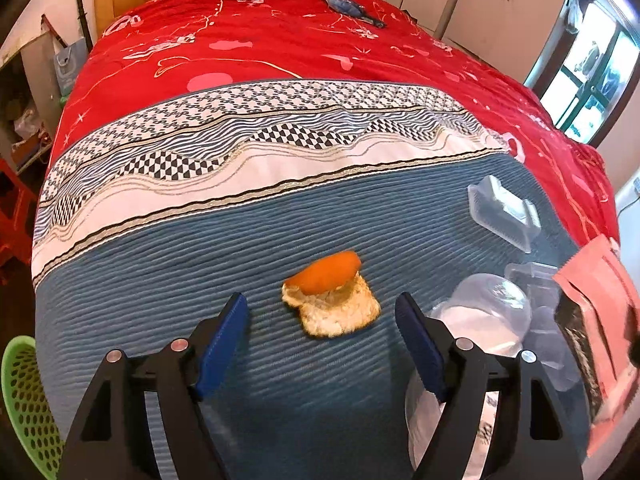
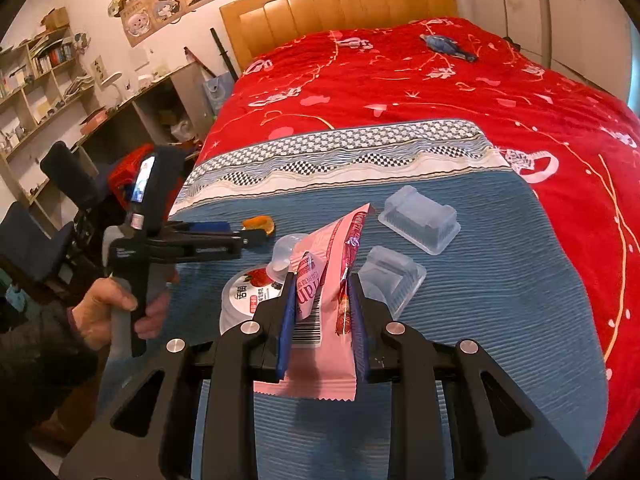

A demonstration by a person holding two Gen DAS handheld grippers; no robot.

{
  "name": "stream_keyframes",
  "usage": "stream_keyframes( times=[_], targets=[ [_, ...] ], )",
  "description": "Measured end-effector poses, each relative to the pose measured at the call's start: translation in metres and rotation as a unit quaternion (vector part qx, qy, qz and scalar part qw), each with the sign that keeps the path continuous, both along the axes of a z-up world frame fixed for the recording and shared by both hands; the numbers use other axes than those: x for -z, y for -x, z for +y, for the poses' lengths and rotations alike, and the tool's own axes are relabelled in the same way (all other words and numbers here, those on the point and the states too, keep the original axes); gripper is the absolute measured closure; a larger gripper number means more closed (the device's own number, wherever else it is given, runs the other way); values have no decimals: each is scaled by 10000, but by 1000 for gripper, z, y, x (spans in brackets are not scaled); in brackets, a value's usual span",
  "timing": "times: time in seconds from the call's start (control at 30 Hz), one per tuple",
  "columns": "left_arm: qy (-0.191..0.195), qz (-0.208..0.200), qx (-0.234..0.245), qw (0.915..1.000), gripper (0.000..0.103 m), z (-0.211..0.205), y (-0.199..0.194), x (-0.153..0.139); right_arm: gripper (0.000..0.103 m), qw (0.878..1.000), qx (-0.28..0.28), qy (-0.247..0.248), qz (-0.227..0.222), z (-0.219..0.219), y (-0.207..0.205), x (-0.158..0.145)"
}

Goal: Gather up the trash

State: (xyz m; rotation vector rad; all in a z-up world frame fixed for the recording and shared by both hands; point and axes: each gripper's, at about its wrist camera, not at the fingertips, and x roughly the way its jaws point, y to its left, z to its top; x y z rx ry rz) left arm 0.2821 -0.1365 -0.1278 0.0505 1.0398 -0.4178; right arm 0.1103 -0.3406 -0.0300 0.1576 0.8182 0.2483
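On the bed, we hold our left gripper with fingers apart over the orange peel, which lies on the blue cover between them, untouched. Our right gripper has its fingers clamped on a pink wrapper. Just beside lie a cup and two clear trays.

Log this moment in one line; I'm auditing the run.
left gripper: open, over orange peel | right gripper: shut on pink wrapper
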Motion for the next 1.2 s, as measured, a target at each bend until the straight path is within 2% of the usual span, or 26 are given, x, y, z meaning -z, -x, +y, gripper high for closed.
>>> stream_keyframes(
  times=[0.07, 0.27, 0.43, 0.5, 0.57, 0.87, 1.2],
  targets=[
    [-43, -10, 35, 10000, 34, -4, -2, 4, 78, 10000, 3, 18, 25, 0, 0, 2],
    [-365, -265, 145, 9989, 60, -14, 1, 10, 78, 10000, 46, 24, 70, -1, -1, 5],
    [-293, -407, 103, 9987, 82, -5, 6, -3, 78, 10000, 50, 14, 66, 0, -1, 4],
    [-305, -484, 72, 9983, 86, -2, 11, -10, 78, 10000, 38, 7, 44, 2, 0, 3],
    [-309, -556, 38, 9980, 88, 2, 16, -16, 78, 10000, 22, -9, 26, 6, 2, 1],
    [121, -854, -289, 9959, 90, 47, 50, -61, 78, 9998, -149, -5, -111, 27, 13, -13],
    [438, -1231, -947, 9869, 90, 147, 105, -101, 78, 9983, -546, -12, -220, 78, 17, -25]
  ],
)
